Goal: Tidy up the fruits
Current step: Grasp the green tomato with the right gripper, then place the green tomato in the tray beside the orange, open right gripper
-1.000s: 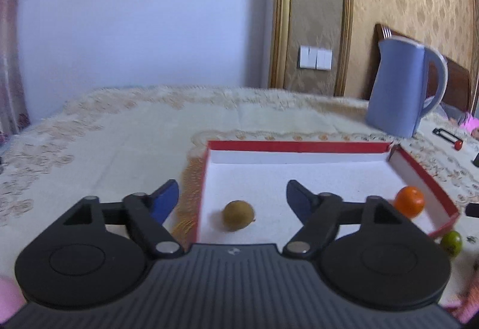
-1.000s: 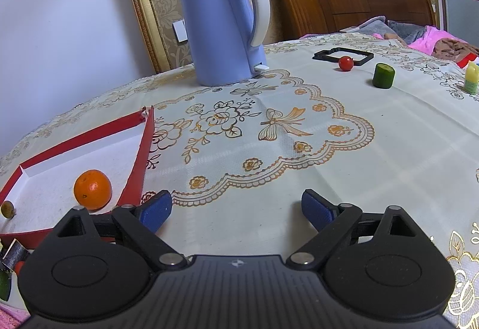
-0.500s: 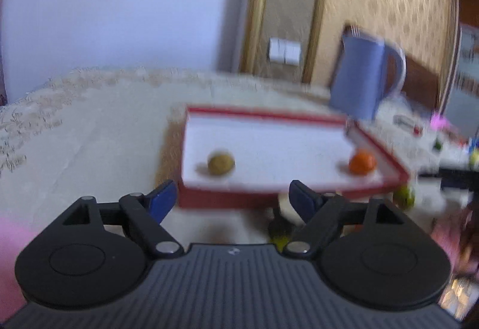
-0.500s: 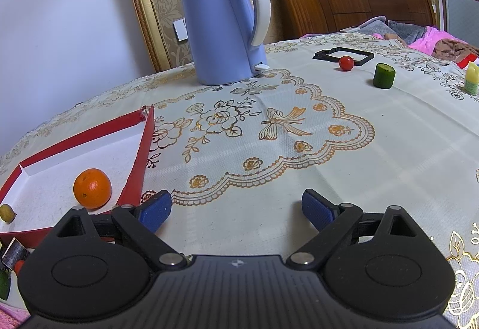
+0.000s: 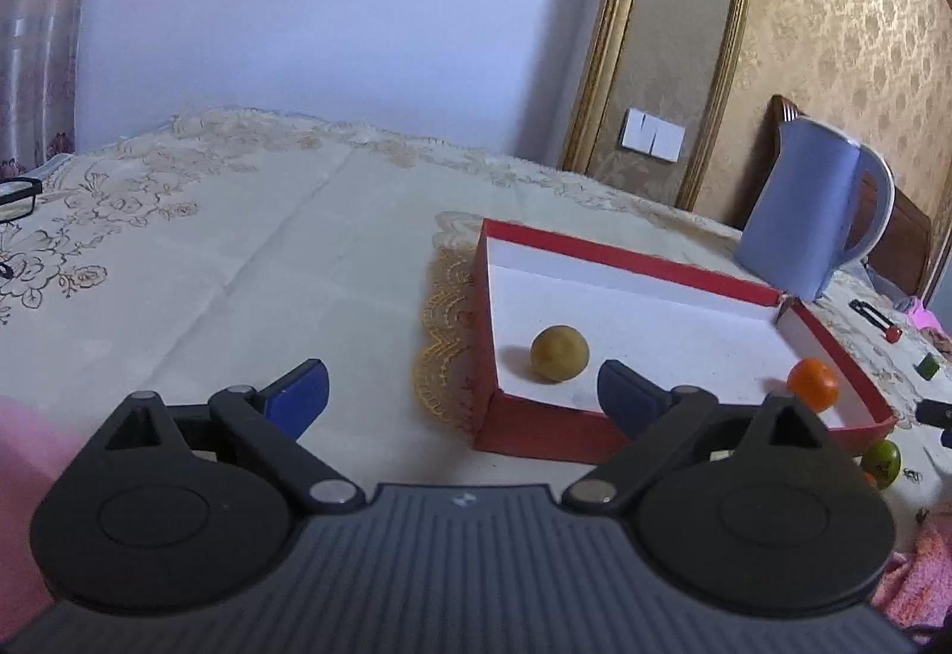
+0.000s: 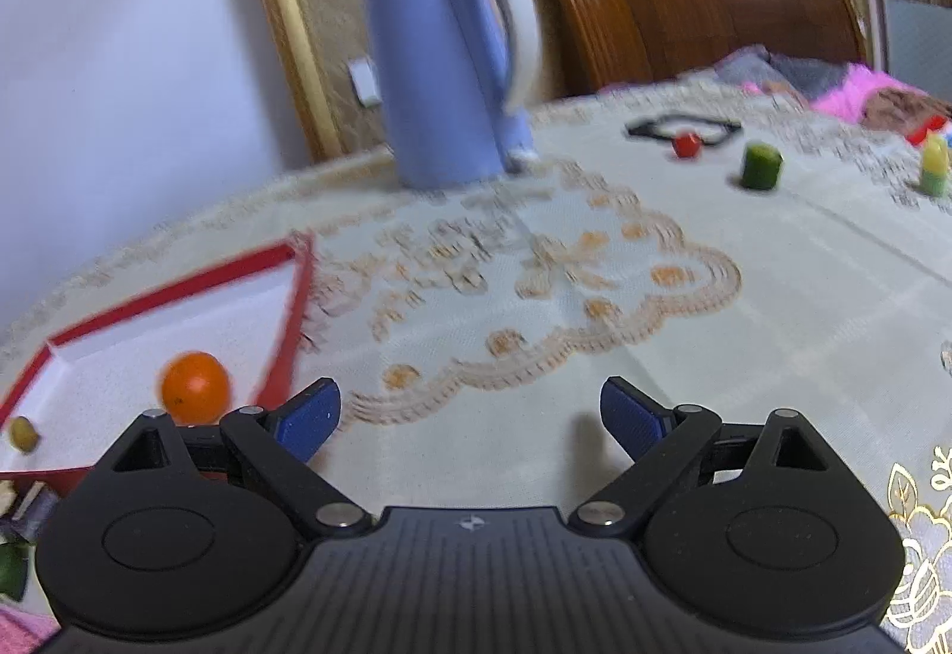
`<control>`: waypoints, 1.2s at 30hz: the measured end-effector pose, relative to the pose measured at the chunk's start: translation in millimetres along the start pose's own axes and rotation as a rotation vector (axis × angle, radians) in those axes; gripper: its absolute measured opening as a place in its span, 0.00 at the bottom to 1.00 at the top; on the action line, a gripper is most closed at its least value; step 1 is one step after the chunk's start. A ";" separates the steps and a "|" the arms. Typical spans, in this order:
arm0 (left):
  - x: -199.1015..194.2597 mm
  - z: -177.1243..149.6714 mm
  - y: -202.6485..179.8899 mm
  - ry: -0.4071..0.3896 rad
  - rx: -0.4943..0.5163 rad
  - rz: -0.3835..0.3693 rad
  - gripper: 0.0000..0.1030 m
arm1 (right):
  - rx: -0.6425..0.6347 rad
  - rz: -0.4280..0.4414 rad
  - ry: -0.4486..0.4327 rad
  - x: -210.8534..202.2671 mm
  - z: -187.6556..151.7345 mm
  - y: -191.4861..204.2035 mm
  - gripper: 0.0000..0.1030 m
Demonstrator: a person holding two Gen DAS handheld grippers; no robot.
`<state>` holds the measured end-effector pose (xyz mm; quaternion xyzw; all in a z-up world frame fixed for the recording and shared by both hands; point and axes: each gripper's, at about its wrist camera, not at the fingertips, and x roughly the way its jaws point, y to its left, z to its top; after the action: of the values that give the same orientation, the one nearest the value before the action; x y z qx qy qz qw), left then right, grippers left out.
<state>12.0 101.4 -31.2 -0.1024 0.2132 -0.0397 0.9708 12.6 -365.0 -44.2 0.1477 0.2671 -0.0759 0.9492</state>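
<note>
Left claw (image 5: 461, 395) spread wide, empty, level at the box's (image 5: 538, 437) near corner; right claw (image 6: 470, 413) wide, empty, just right of it.

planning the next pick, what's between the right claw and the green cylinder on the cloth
Nothing: in the right wrist view only bare tablecloth lies between the open right claw and the green cylinder.

I see a blue kettle (image 6: 443, 77) with a white handle standing on the embroidered tablecloth (image 6: 773, 297), a wooden headboard (image 6: 684, 11) behind it, a white wall switch (image 5: 653, 140) beside the gilt frame, and black glasses (image 5: 16, 197) at the far left edge
</note>
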 end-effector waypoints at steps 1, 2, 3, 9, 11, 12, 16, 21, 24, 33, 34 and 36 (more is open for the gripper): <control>-1.2 -0.6 1.2 -0.009 -0.006 0.003 0.96 | -0.025 0.025 -0.008 -4.7 -1.0 2.5 0.92; -1.7 -0.5 2.9 -0.011 -0.017 -0.007 0.99 | -0.063 0.047 -0.011 -10.9 -3.4 7.6 0.92; -0.4 0.1 5.3 -0.001 -0.034 -0.008 1.00 | -0.099 0.057 -0.009 -16.3 -5.7 13.8 0.92; 2.3 2.3 21.2 0.030 -0.168 -0.022 1.00 | -0.246 0.149 0.017 -41.9 -25.0 50.8 0.92; 2.5 2.5 24.8 0.036 -0.194 -0.031 1.00 | -0.259 0.176 0.026 -41.9 -27.7 60.0 0.92; 3.6 2.9 25.4 0.043 -0.199 -0.027 1.00 | -0.265 0.186 0.032 -41.1 -28.2 63.8 0.92; 6.0 3.4 25.9 0.057 -0.200 -0.031 1.00 | -0.299 0.194 0.049 -35.4 -32.5 78.9 0.76; 6.7 2.7 27.8 0.062 -0.214 -0.036 1.00 | -0.314 0.205 0.105 -16.8 -35.1 88.3 0.51; 6.8 2.1 29.7 0.061 -0.233 -0.034 1.00 | -0.326 0.207 0.130 -12.4 -35.8 92.0 0.38; 7.0 2.1 30.8 0.062 -0.243 -0.036 1.00 | -0.305 0.212 0.104 -16.8 -37.0 88.2 0.33; 7.2 2.0 31.4 0.061 -0.245 -0.040 1.00 | -0.318 0.211 0.086 -20.1 -37.2 89.8 0.33; 7.6 2.1 32.2 0.063 -0.249 -0.045 1.00 | -0.341 0.227 0.049 -29.2 -34.3 94.5 0.33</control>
<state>20.8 132.2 -39.4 -0.2254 0.2443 -0.0378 0.9424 -7.7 -262.7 -33.9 0.0156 0.2810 0.0816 0.9561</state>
